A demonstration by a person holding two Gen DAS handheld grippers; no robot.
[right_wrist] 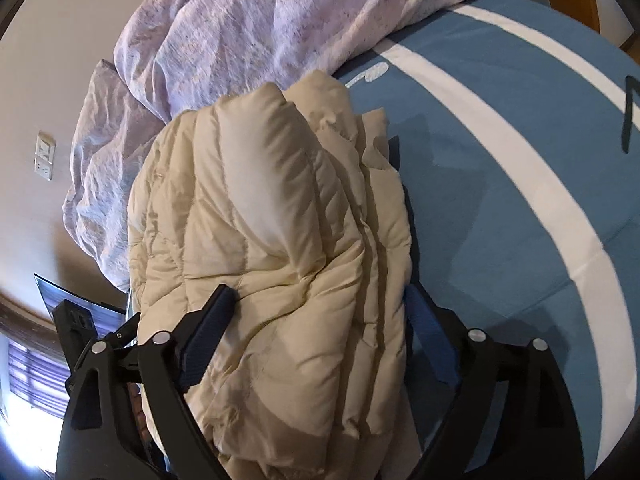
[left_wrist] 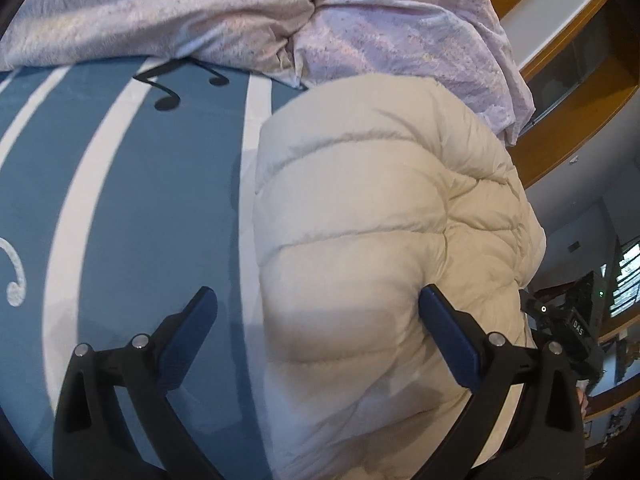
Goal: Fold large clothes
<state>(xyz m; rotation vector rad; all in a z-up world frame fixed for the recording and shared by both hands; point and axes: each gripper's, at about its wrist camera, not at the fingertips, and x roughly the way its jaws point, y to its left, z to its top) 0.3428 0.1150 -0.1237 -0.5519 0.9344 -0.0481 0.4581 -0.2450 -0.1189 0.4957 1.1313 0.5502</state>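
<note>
A cream puffer jacket lies folded into a thick bundle on a blue bed sheet with white stripes and music notes. My left gripper is open. Its left finger hangs over the bare sheet and its right finger rests against the jacket's side, with the near bulge of the jacket between them. In the right wrist view the jacket fills the gap of my right gripper, whose jaws stand wide on either side of the bundle without squeezing it.
A crumpled lilac duvet is heaped at the far side of the bed, touching the jacket's far end. A wooden bed frame runs along the right. A wall socket and a window are beyond the bed's edge.
</note>
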